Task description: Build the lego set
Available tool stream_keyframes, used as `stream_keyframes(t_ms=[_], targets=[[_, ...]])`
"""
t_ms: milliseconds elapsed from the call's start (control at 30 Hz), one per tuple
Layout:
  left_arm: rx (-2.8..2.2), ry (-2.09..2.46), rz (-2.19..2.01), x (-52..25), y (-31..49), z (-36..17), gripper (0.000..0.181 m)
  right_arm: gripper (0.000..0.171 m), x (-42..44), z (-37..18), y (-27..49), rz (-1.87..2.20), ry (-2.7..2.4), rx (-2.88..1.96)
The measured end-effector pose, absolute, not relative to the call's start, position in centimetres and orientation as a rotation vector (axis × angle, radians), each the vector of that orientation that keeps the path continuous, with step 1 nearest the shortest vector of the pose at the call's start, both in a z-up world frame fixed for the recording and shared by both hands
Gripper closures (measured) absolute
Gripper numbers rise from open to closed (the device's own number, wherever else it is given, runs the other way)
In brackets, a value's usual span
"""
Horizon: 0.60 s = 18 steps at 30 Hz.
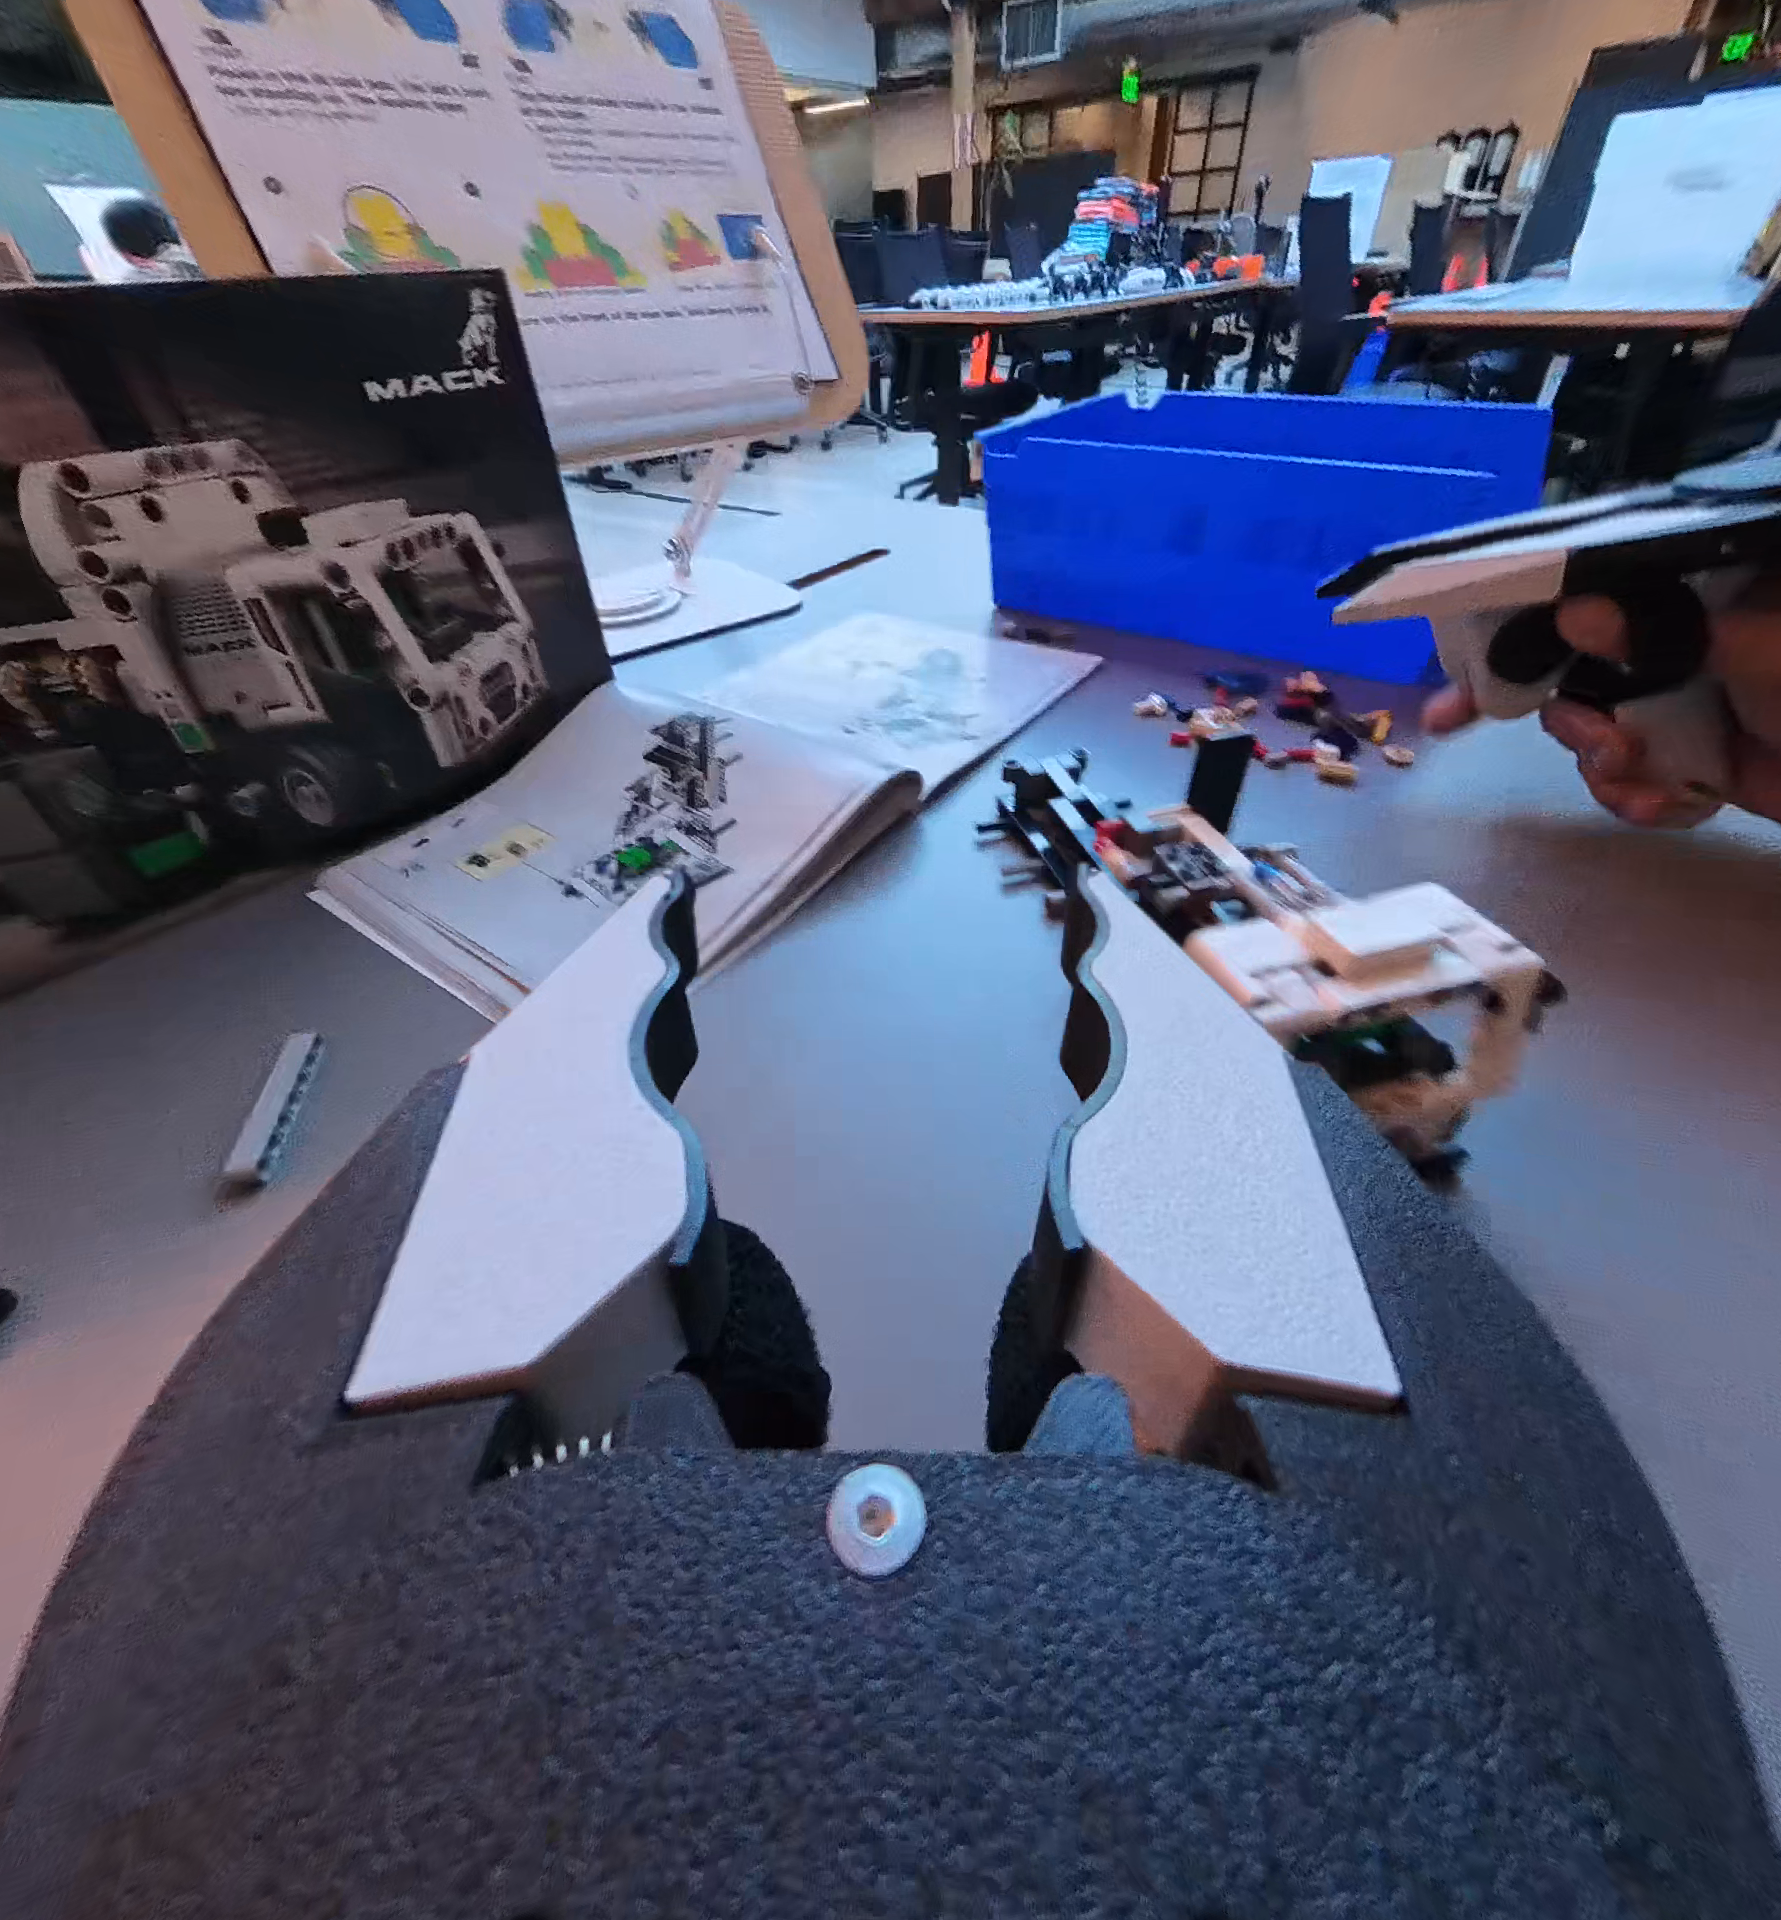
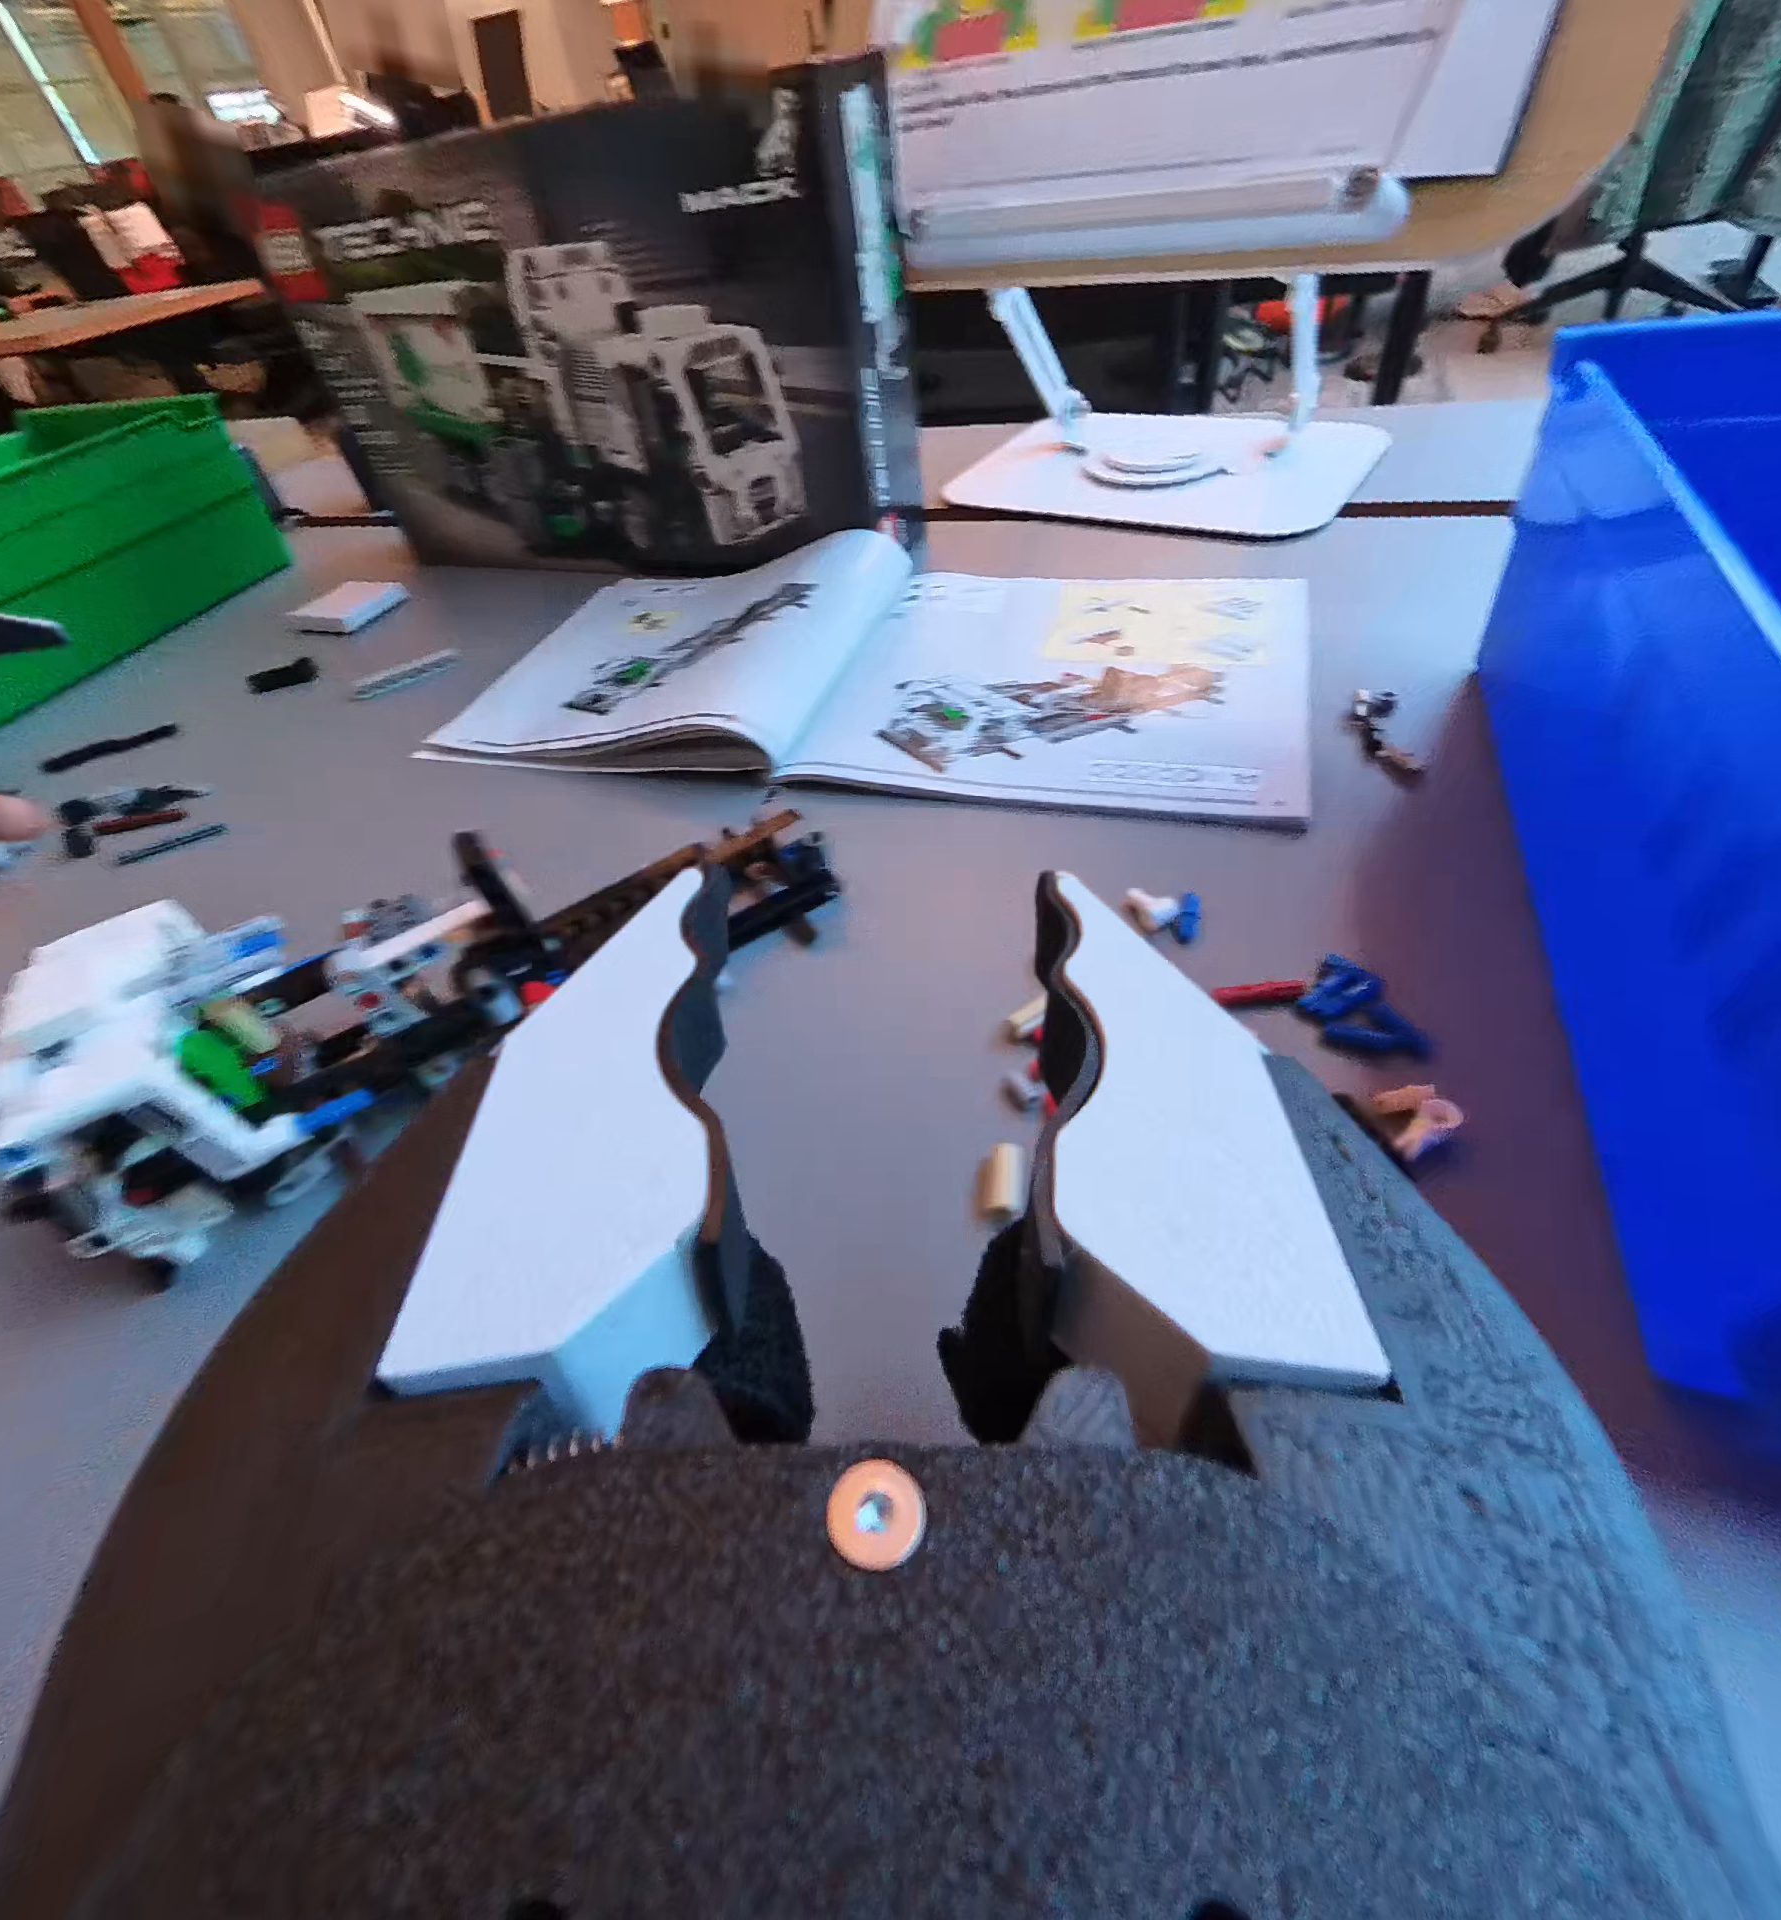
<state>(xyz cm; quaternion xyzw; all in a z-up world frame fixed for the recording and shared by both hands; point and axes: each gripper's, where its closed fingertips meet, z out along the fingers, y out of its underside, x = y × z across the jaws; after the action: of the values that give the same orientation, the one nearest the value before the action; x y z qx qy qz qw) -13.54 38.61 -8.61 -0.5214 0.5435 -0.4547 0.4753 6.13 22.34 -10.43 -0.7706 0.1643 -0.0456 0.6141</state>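
Both tools are hanging wide open and empty. The half-built truck (image 2: 242,1049) is lying lower left of the right tool (image 2: 870,904), long axis running toward the frame's centre. In the left wrist view, the left tool (image 1: 881,904) is sitting just beside it.

Glossy plastic blue bin (image 2: 1686,831), paper booklet (image 2: 969,686), matt grey table (image 2: 865,1143).

We see the open instruction booklet (image 2: 865,675) lying on the surface (image 2: 865,1143) before the set box (image 2: 605,343), the half-built truck (image 2: 169,1070) left, the bin (image 2: 1696,831) right, loose pieces (image 2: 1364,1008) between.
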Motion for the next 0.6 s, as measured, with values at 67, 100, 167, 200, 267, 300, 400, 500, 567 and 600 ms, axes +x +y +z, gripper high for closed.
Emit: stream_keyframes(t_ms=[67,100,167,200,267,300,400,500,567,600], targets=[[-1.300,1.320,-1.126,-12.1,39.9,-8.5,0.114,0.113,7.7,-11.3,22.9,-0.082,0.414,-1.798],[-1.326,1.338,-1.131,-11.3,40.2,-8.7,0.119,0.113,8.3,-11.9,23.2,-0.072,0.434,-1.825],[-1.391,1.384,-1.110,-9.7,41.0,-9.6,0.125,0.116,9.3,-12.8,23.8,-0.110,0.431,-1.881],[-1.410,1.411,-1.099,-8.8,41.2,-9.9,0.128,0.120,9.6,-13.0,24.0,-0.137,0.419,-1.896],[-1.425,1.480,-1.070,-7.0,41.3,-10.5,0.130,0.126,10.4,-13.0,24.3,-0.208,0.398,-1.911],[-1.414,1.527,-1.049,-5.9,41.1,-10.6,0.129,0.128,10.6,-13.2,24.4,-0.226,0.392,-1.925],[-1.336,1.788,-0.933,-1.6,39.9,-11.3,0.120,0.128,10.7,-13.2,24.5,-0.204,0.392,-1.928],[-1.247,2.087,-0.822,4.6,37.9,-11.8,0.102,0.128,10.5,-13.0,24.5,-0.156,0.390,-1.905],[-1.202,2.239,-0.804,9.4,36.2,-12.2,0.101,0.128,10.5,-12.9,24.4,-0.127,0.396,-1.896],[-1.189,2.283,-0.786,11.8,35.7,-12.7,0.100,0.128,10.5,-12.8,24.4,-0.110,0.397,-1.889]])
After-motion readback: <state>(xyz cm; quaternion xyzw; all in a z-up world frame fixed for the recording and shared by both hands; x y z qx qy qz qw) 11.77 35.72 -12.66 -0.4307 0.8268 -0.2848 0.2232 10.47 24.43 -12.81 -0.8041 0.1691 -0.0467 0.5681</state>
